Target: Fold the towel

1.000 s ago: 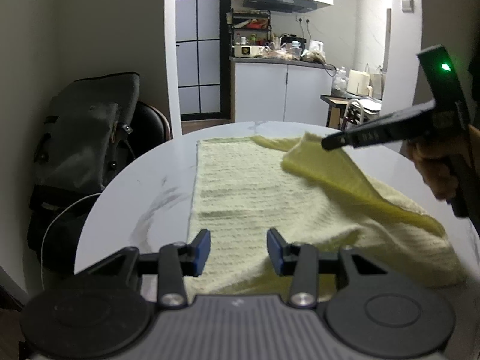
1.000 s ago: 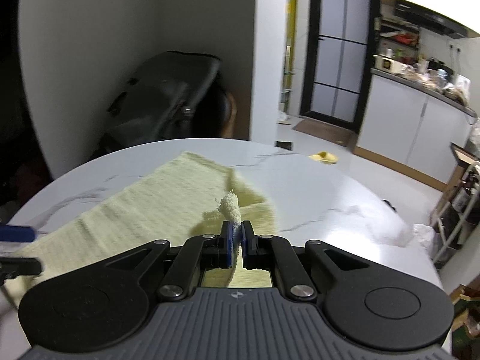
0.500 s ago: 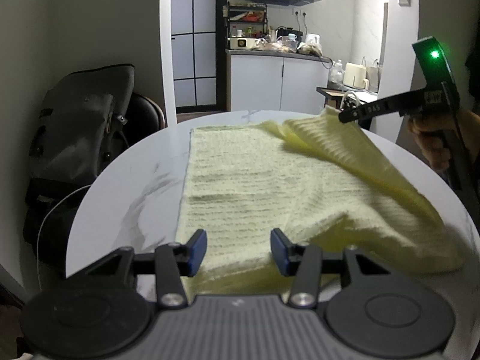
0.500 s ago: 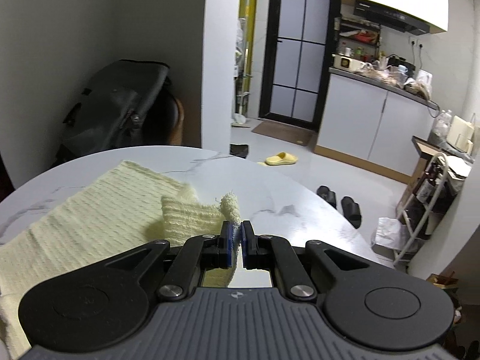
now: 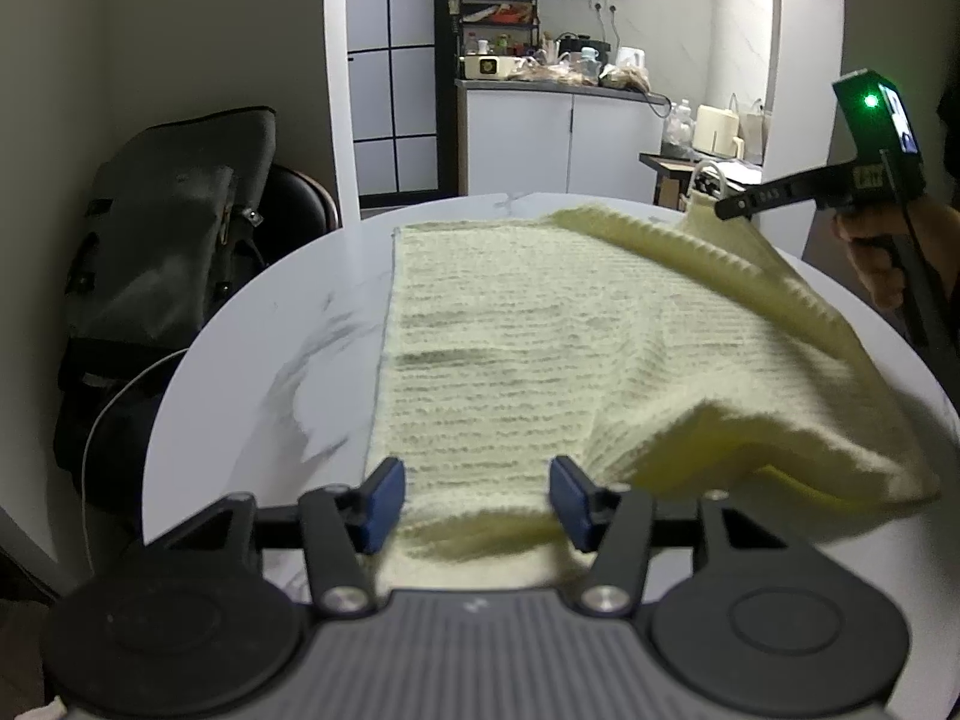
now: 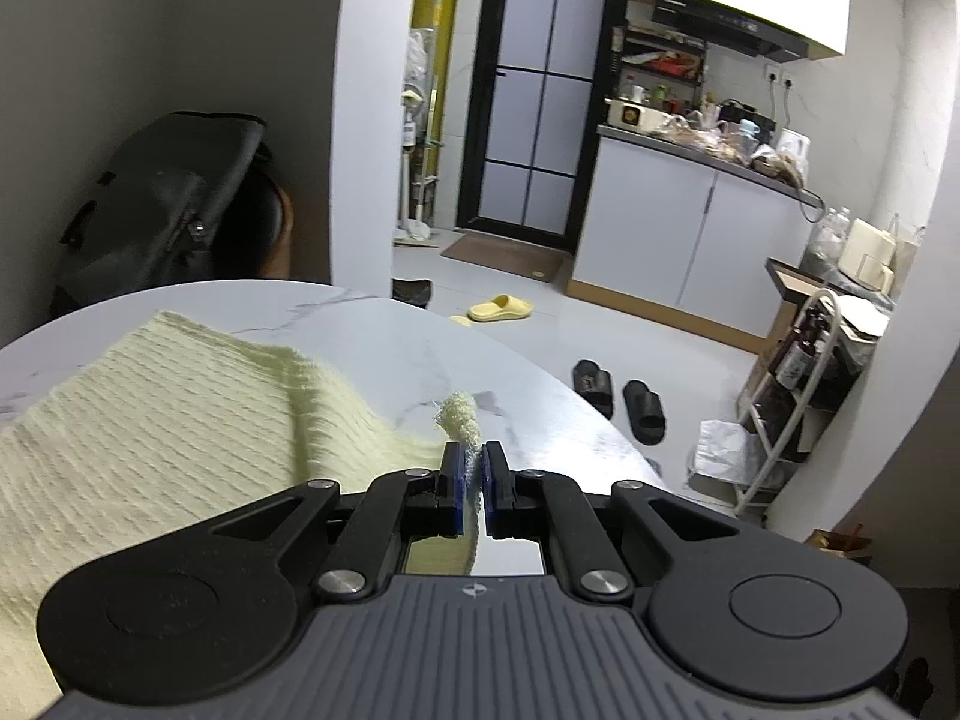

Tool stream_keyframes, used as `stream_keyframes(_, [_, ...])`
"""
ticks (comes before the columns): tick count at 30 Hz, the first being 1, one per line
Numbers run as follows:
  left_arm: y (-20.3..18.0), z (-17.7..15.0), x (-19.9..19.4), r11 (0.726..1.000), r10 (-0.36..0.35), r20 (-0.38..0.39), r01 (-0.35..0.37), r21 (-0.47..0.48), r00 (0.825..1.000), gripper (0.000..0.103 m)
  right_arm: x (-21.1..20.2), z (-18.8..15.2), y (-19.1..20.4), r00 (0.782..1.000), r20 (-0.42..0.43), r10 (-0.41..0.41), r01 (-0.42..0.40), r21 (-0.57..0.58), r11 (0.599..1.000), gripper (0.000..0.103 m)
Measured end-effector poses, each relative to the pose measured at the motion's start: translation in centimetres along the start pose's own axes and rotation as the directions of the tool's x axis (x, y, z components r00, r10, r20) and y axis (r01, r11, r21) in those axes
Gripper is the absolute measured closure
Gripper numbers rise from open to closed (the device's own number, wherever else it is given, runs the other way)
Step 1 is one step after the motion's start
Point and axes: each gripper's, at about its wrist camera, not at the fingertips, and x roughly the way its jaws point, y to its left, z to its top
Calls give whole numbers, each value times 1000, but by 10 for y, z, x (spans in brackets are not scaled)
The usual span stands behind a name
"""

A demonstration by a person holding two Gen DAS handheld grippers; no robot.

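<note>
A pale yellow ribbed towel (image 5: 510,348) lies on the round white marble table (image 5: 252,372), its right part lifted and folded over. My left gripper (image 5: 477,501) is open, its blue pads on either side of the towel's near edge. My right gripper (image 6: 472,468) is shut on the towel's far right corner (image 6: 459,414) and holds it above the table. The right gripper also shows in the left wrist view (image 5: 729,208), high at the right, with the towel (image 6: 156,420) hanging from it.
A dark bag (image 5: 156,222) hangs on a chair left of the table. Beyond the table are a kitchen counter (image 5: 558,138), a wire rack (image 6: 804,396), slippers (image 6: 618,396) on the floor and a glass door (image 6: 528,102).
My right gripper has carried the held corner up and to the right, toward the table's far right side, unfolding the flap. My left gripper has moved in closer over the towel's near edge.
</note>
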Motion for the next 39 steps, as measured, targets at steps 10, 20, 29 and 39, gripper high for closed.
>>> stream_keyframes(10, [-2,-1,0,1000,12,0,-12,4,1000,40,3,-10,-15,997,-32,-71,72,15,997,96])
stream_keyframes(20, [1,-3,-5,999,41,-7,-41,0,999,35,7,-14,-19,995,-42,-93,94,9,996,96])
stream_keyframes(29, [0,-4,-8,998,61,-12,-61,7,998,35,4,-13,-18,995,-53,-89,92,49,995,93])
stream_keyframes(39, [3,-11,-15,997,70,-10,-70,-9,997,32,-3,-15,7,997,-59,-53,54,5,999,74])
